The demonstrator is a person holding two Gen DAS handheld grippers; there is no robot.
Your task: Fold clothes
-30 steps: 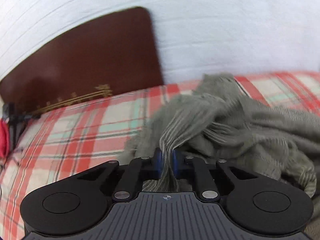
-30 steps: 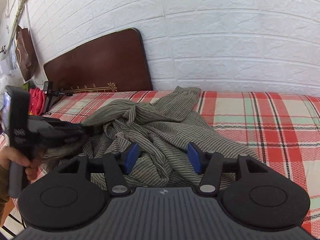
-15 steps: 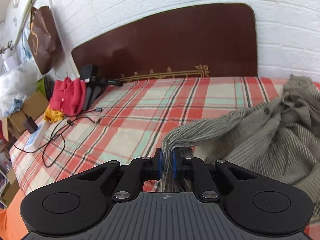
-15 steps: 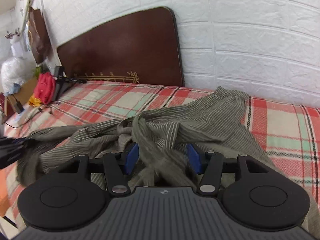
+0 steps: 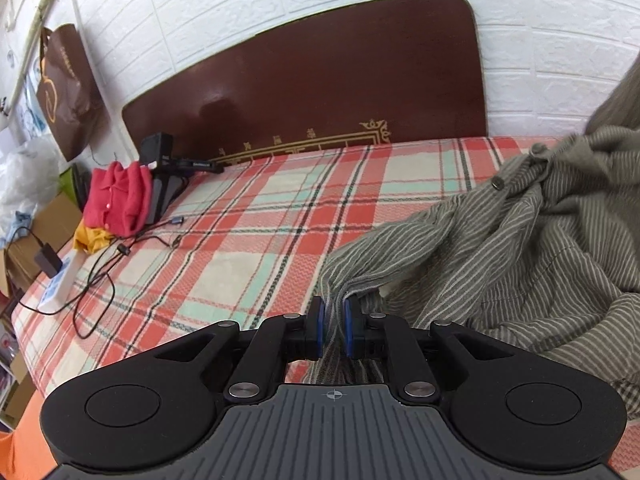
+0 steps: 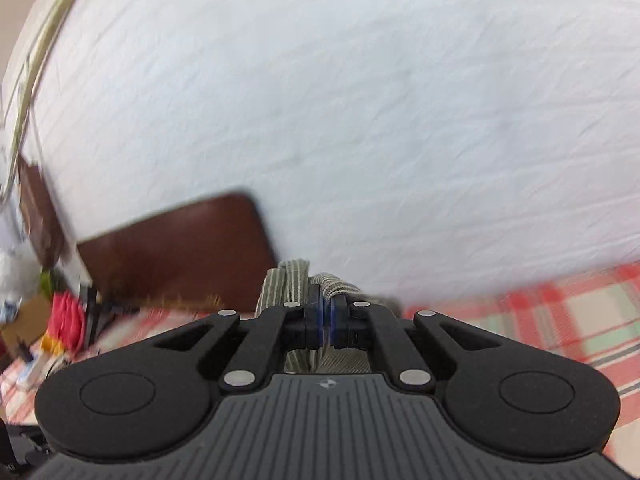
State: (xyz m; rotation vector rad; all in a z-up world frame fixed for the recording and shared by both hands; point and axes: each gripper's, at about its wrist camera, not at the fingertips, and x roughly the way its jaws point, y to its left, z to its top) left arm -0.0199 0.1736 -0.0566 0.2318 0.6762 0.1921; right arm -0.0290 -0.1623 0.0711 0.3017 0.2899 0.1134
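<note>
While the striped olive shirt (image 5: 500, 248) lay bunched on the plaid bedspread (image 5: 248, 240), L gripper (image 5: 333, 326) was clamped on a fold near the bed's front edge. R gripper (image 6: 325, 320) had pinched another bit of it, raised w/ the white wall (image 6: 340, 100) behind; that view was blurred.

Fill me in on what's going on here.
A person is working with a handheld gripper in each hand to fold a grey-green striped shirt on a bed with a red plaid blanket. The left gripper is shut on one bunch of the shirt's fabric, and the right gripper is shut on another bunch. Most of the shirt lies crumpled on the bed; nothing is folded yet. The right wrist view is motion-blurred.
</note>
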